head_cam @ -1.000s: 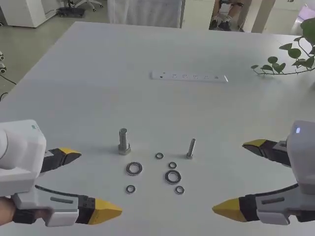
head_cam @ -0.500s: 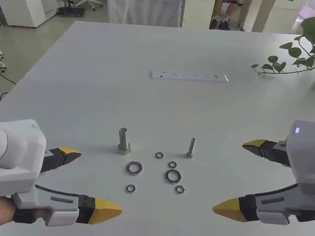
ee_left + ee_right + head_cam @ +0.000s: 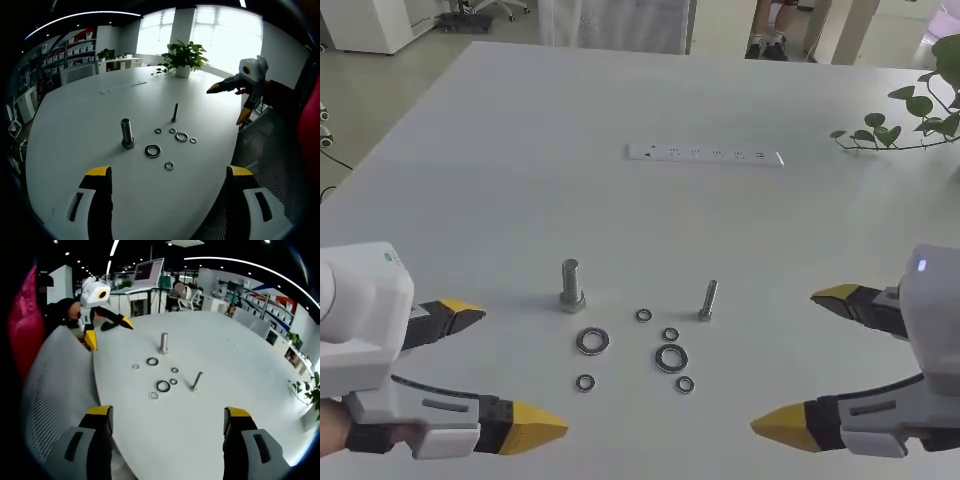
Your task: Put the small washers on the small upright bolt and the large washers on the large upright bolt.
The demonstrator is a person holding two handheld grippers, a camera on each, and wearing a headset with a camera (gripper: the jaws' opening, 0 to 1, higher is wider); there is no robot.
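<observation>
The large bolt (image 3: 571, 286) and the small bolt (image 3: 709, 300) stand upright on the white table (image 3: 620, 200). In front of them lie two large washers (image 3: 592, 342) (image 3: 671, 358) and several small washers (image 3: 585, 383) loose on the table. My left gripper (image 3: 505, 372) is open at the near left, and my right gripper (image 3: 810, 358) is open at the near right; both are clear of the washers with nothing between the jaws. The left gripper view shows the large bolt (image 3: 127, 134), the small bolt (image 3: 175, 112) and the right gripper (image 3: 227, 102) across the table.
A white power strip (image 3: 704, 155) lies farther back on the table. A leafy plant (image 3: 920, 110) reaches in at the right edge. The table's near edge runs just under both grippers. Chairs and a person's legs stand beyond the far edge.
</observation>
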